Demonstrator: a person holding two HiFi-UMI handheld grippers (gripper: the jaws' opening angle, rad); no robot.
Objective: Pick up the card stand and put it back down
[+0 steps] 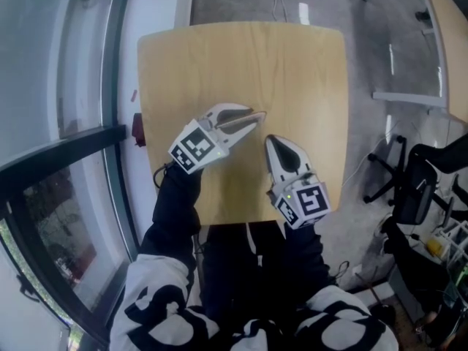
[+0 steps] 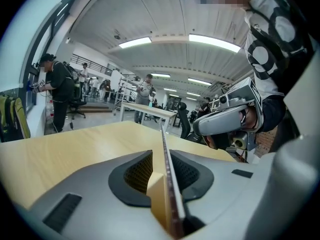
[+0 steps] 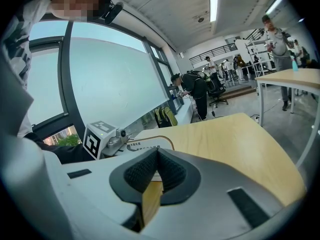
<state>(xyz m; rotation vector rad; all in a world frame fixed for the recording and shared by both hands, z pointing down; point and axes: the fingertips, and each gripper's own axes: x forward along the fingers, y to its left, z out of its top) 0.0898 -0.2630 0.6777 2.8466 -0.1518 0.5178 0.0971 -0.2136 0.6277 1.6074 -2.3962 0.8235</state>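
The left gripper [image 1: 251, 118] is held at mid-frame over the wooden table [image 1: 292, 64], pointed toward the upper right. Its jaws are clamped on the card stand [image 2: 165, 149], which is seen edge-on between them. The right gripper [image 1: 273, 143] is held just to its right, jaws pressed together on nothing.

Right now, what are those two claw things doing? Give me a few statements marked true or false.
1. The left gripper pinches a thin card stand. True.
2. The right gripper grips the stand too. False: its jaws are shut together with nothing between them.
3. The table is black metal. False: its top is light wood.
4. Other people stand in the room beyond the table. True.
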